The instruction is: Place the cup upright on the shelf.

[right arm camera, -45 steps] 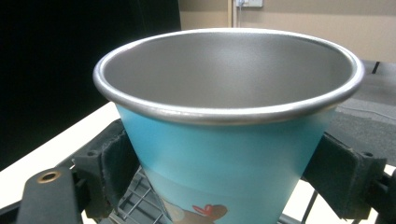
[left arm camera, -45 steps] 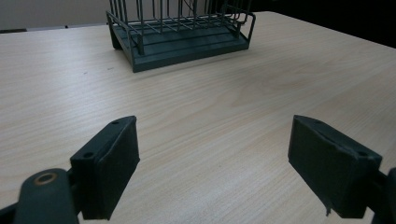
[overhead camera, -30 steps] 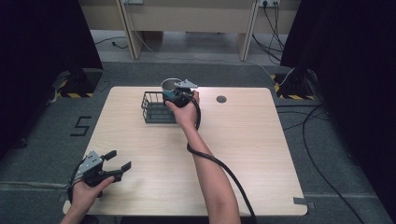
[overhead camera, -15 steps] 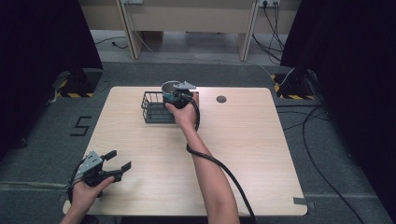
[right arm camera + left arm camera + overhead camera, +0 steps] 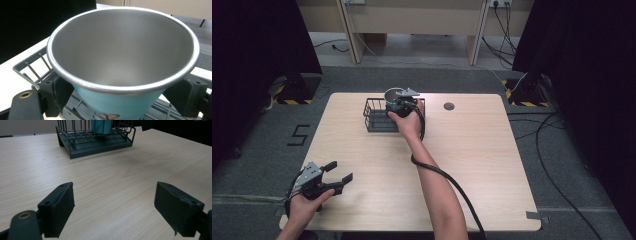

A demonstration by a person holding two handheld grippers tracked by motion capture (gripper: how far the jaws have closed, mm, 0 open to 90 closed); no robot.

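A teal cup (image 5: 122, 50) with a bare metal inside stands upright in the dark wire basket (image 5: 374, 117) at the far middle of the wooden table (image 5: 492, 165). My right gripper (image 5: 399, 102) is shut on the cup, one pad on each side just under its rim. In the left gripper view the cup (image 5: 101, 126) sits low between the bars of the basket (image 5: 97, 143). Near the front left corner, my left gripper (image 5: 340, 170) is held open just above the wood, nothing between its pads (image 5: 58, 211).
A small dark round grommet (image 5: 449, 106) sits in the tabletop right of the basket. The right gripper's black cable (image 5: 447, 177) trails along the forearm to the front edge. Black curtains flank the table on both sides.
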